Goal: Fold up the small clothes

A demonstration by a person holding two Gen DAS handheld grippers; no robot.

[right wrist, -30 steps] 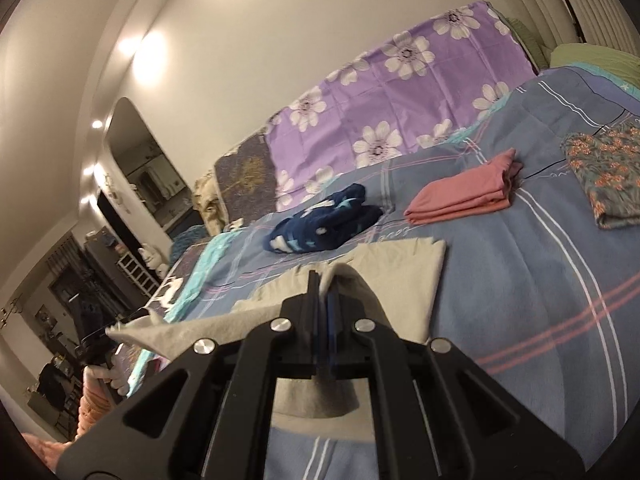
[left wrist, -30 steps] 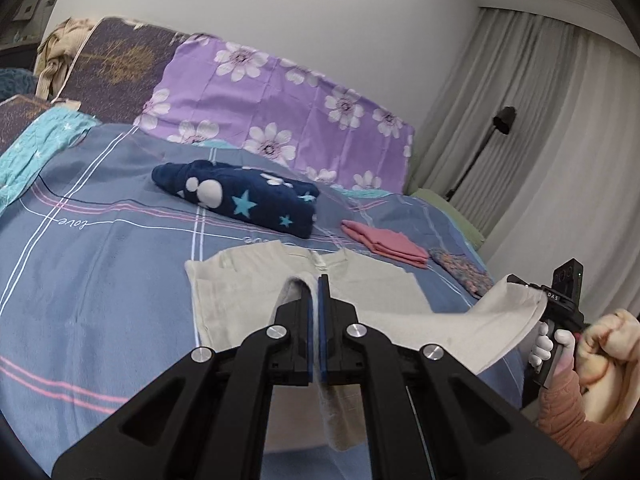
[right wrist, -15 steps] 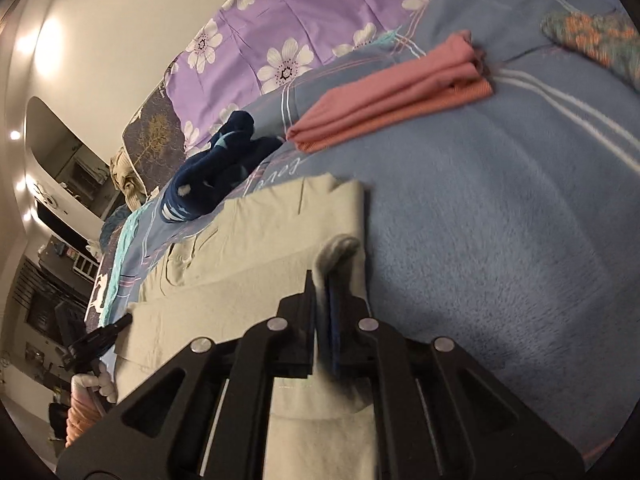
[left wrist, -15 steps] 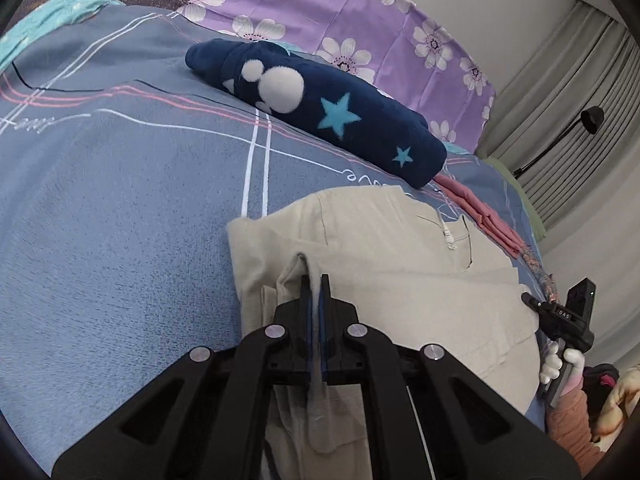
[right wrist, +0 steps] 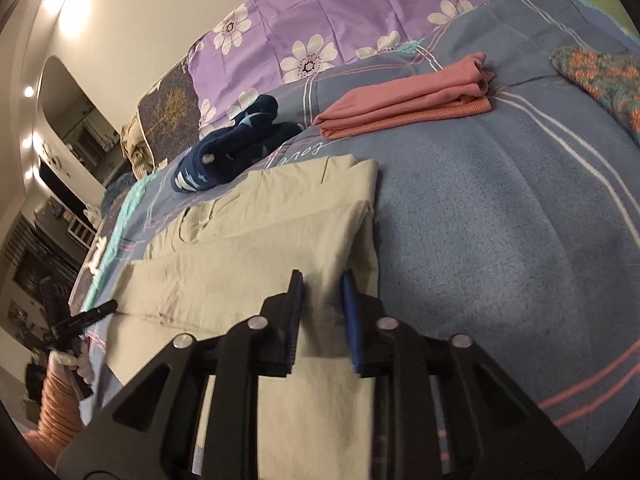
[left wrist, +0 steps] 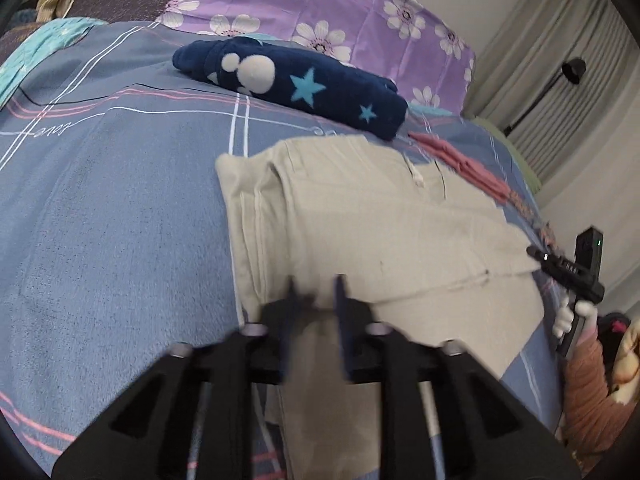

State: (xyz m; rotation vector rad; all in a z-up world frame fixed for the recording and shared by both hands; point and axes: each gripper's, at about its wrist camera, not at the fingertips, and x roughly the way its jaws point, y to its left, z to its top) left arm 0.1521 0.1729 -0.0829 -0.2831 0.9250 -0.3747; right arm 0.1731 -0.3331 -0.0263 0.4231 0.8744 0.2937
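A beige garment [left wrist: 380, 220] [right wrist: 260, 248] lies folded over on itself on the blue bedspread [left wrist: 120, 200]. My left gripper [left wrist: 316, 292] hovers low over its near left part, blurred, jaws apart, and the cloth lies under them unpinched. My right gripper [right wrist: 322, 292] stands over the garment's right edge. Its jaws are opening, with cloth below them and nothing pressed between the blue pads [right wrist: 352, 320]. Each gripper also shows in the other's view: the right gripper [left wrist: 568, 268] in a gloved hand, the left gripper [right wrist: 84, 320] at the garment's far corner.
A rolled navy blanket with stars [left wrist: 300, 84] [right wrist: 232, 148] lies just beyond the garment. Folded pink clothes [right wrist: 408, 100] and a floral garment [right wrist: 600, 76] sit to the right. A purple flowered pillow [left wrist: 320, 12] lines the head of the bed. A floor lamp [left wrist: 572, 68] stands by the curtains.
Both grippers came down and forward, carrying the garment's lifted edge over onto itself. The cloth now lies flat, and both pairs of jaws have parted and let go of it.
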